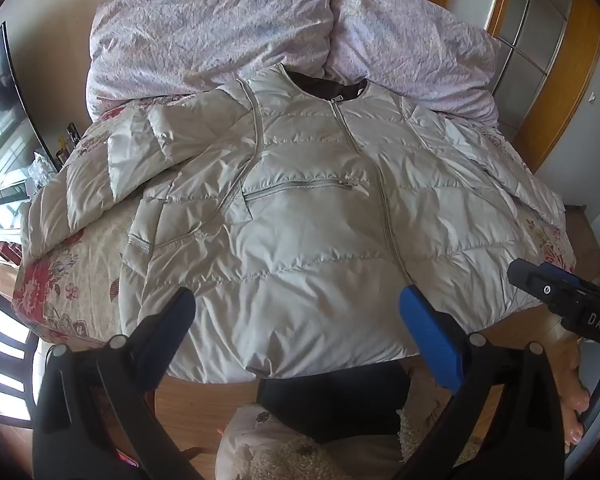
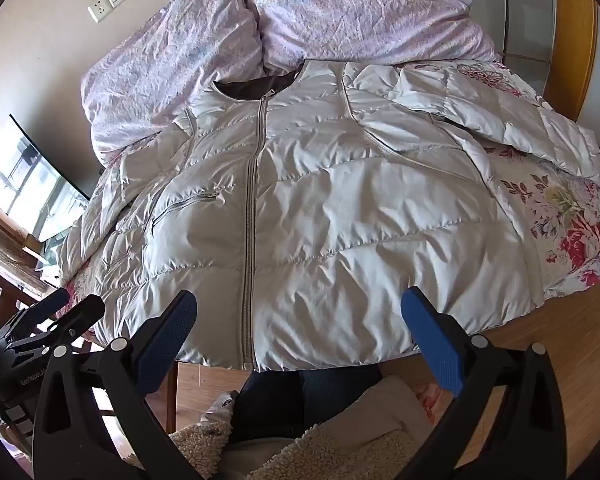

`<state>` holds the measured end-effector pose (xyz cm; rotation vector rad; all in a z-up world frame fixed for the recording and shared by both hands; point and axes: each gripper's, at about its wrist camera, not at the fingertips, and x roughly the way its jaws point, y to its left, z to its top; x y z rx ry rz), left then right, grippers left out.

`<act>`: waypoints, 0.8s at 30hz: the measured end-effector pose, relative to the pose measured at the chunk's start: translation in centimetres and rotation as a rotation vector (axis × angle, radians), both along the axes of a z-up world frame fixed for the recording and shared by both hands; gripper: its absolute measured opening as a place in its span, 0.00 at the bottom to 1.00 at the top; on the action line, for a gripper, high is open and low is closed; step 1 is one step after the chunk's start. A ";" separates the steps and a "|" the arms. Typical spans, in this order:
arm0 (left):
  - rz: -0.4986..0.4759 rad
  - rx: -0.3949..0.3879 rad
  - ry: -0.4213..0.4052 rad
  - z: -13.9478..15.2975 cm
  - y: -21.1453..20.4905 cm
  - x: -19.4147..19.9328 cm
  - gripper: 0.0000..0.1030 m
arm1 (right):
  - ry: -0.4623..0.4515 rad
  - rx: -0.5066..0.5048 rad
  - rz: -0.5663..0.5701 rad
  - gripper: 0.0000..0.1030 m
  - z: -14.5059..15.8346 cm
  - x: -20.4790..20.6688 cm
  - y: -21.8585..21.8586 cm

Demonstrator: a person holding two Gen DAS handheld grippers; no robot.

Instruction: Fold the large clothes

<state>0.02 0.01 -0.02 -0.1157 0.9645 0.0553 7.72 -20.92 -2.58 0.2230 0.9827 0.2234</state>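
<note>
Ahead of and below both tongs, a pale quilted jacket (image 1: 300, 208) lay zipped and face up on the flowered bed (image 1: 44, 280), collar far, hem nearest, its long axis running straight away from them. Left tongs (image 1: 296, 312) and right tongs (image 2: 300, 312) hung released and empty above the hem, about equally near. Both sleeves sprawled sideways, the puffy fabric creased.

Both wrist cameras look steeply down and forward from the foot of the bed, close above the hem of the quilted pale-grey zip jacket (image 1: 300, 208). The left view sits leftward, the right rightward; both share the jacket (image 2: 320, 200) and the crumpled lilac duvet (image 2: 340, 12).
</note>
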 end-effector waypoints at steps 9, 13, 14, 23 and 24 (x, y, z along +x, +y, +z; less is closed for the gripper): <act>0.001 0.003 -0.004 0.0 0.0 0.0 0.98 | -0.003 0.001 0.001 0.99 0.1 -0.1 -0.1; 0.001 0.003 -0.004 0.0 0.0 0.0 0.98 | 0.003 0.004 0.000 0.99 -0.1 0.1 -0.2; 0.001 0.003 -0.003 0.0 0.0 0.0 0.98 | 0.004 0.004 0.000 0.99 -0.1 0.2 -0.2; 0.001 0.004 -0.004 0.0 0.0 0.0 0.98 | 0.003 0.005 -0.001 0.99 -0.1 0.2 -0.2; 0.000 0.004 -0.004 0.0 0.0 0.0 0.98 | 0.004 0.005 -0.001 0.99 -0.2 0.2 -0.2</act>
